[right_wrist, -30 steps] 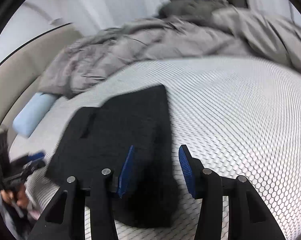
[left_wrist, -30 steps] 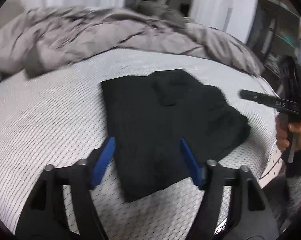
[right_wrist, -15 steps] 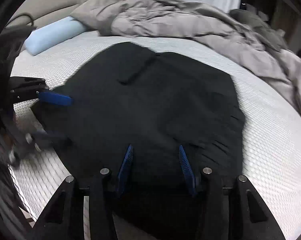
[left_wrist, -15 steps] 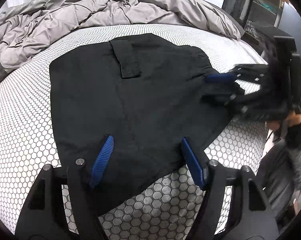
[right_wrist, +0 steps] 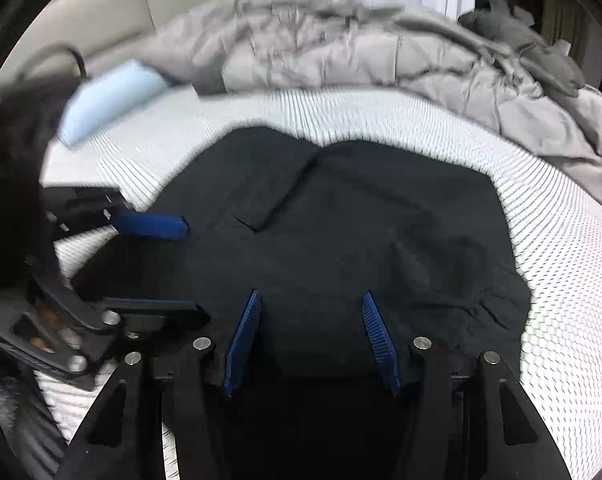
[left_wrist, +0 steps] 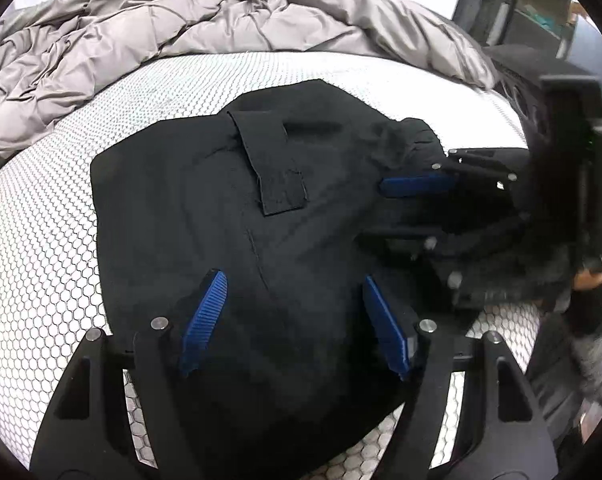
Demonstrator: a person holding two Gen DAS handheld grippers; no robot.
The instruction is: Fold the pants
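Left wrist view shows your left gripper (left_wrist: pixel 293 320) angled down over the near edge of the pants (left_wrist: pixel 237 216), jaws spread wide with black cloth between them but neither pad pressing on it, which looks like lining up a pinch on that edge for the next fold. Your right gripper (right_wrist: pixel 309 340) hangs over the same near edge just to the side, jaws opening with fabric between and nothing gripped. The pants lie partly folded and flat on the mattress (left_wrist: pixel 41 240), with the duvet (left_wrist: pixel 141 40) bunched well beyond your tools, leaving room to fold away from you.
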